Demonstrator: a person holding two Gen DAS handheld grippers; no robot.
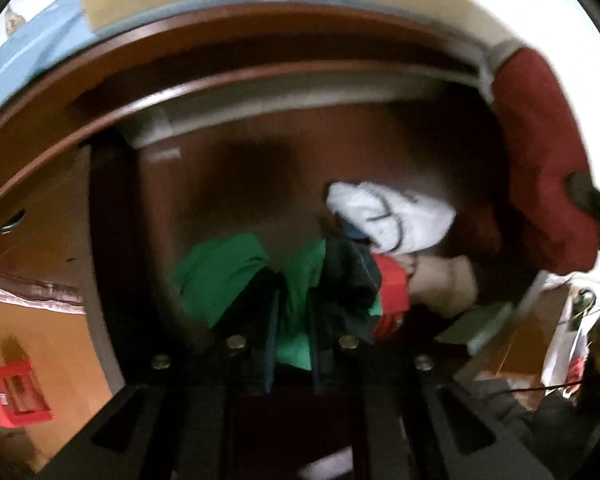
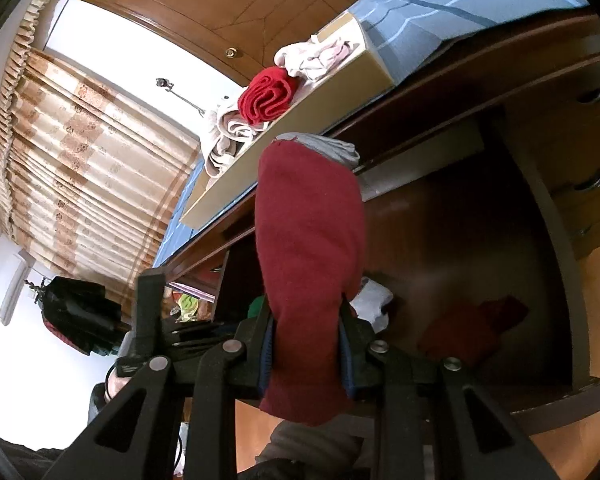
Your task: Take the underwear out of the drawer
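Two grippers each clamp a piece of cloth. The right gripper (image 2: 307, 344), low in the centre of its frame, is closed on a dark red underwear (image 2: 310, 240) with a grey waistband (image 2: 328, 146); the garment stands up through the middle of the frame, lifted above the open drawer (image 2: 480, 240). In the left wrist view it hangs at the right edge (image 1: 540, 152). The left gripper (image 1: 293, 320), at lower centre, pinches a green garment (image 1: 216, 276) inside the drawer (image 1: 260, 152), beside white cloth (image 1: 396, 216) and a brighter red piece (image 1: 392, 292). That view is blurred.
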